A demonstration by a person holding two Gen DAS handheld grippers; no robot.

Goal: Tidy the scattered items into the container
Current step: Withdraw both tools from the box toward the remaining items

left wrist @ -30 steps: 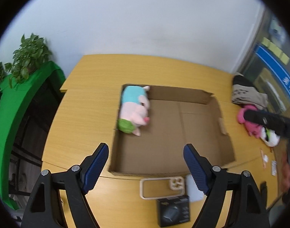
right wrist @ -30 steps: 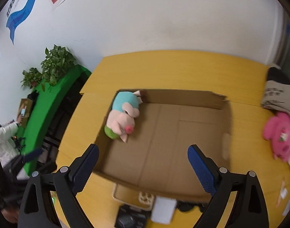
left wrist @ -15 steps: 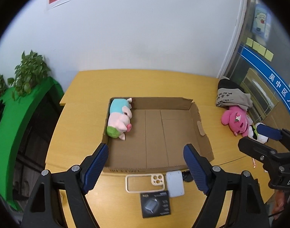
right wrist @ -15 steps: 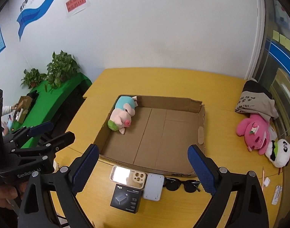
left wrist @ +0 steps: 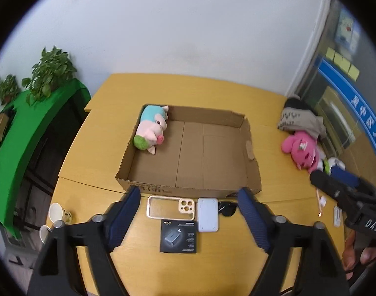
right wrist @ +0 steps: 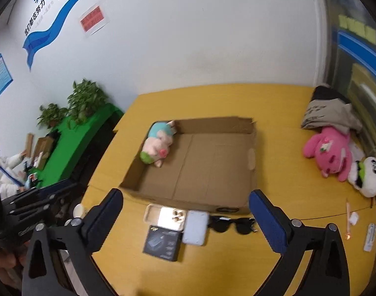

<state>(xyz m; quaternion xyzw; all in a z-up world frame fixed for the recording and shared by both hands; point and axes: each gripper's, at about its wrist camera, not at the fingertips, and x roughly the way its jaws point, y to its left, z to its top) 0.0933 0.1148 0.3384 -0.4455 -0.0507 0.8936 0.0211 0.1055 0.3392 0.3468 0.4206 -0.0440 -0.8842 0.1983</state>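
a: the sunglasses [left wrist: 227, 209] sit half hidden behind a blue finger [left wrist: 253, 215] in the left wrist view.
b: the print on the black box [right wrist: 163, 242] is smeared, unreadable.
a: the right gripper [left wrist: 340, 185] is cut off by the picture's edge.
b: small bits [right wrist: 370, 236] near the table's [right wrist: 298, 222] edge are too tiny to name.

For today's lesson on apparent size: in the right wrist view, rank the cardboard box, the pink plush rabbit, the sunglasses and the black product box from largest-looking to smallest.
1. cardboard box
2. pink plush rabbit
3. sunglasses and black product box: these look alike in extent, and both lie nearer the camera, so I leave them unranked.
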